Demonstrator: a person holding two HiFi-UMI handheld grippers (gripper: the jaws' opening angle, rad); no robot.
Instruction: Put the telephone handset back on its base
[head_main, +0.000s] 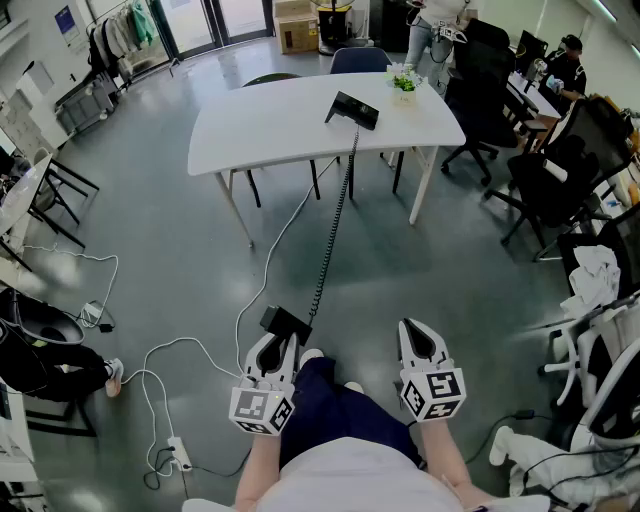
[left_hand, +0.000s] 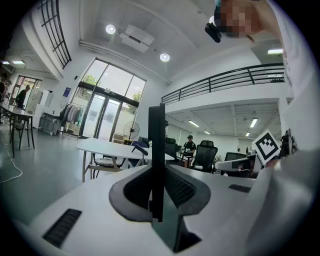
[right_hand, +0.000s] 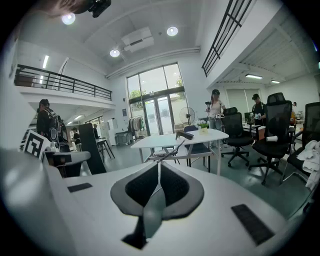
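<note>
**Handset (head_main: 285, 322) held well short of its base (head_main: 352, 110)**

The left gripper (head_main: 278, 345), at the lower centre-left of the head view, was clamped on the black handset. In the left gripper view the handset stood edge-on between the pads, a firm pinch across its thin side that would likely keep it from twisting while carried. From it the coiled cord (head_main: 335, 215) ran up the frame, drawn out nearly straight, to the base lying on the white table (head_main: 260, 130) at the upper centre. That stretch suggested the carry was barely begun and that the cord would tug at the base. Just right of centre, the right gripper (head_main: 418, 335) had its jaws pressed together on nothing. It was probably kept free to steady the base later.

At the lower left, white cables (head_main: 150, 375) and a power strip (head_main: 178, 455) trailed over the grey floor (head_main: 180, 250), near the person's feet but to the side of the straight path. The stretch up to the table looked open, though the cord hung across it. A small plant pot (head_main: 404, 85) stood on the table just right of the base. Black office chairs (head_main: 545, 185) crowded the right edge, well apart from the route.
</note>
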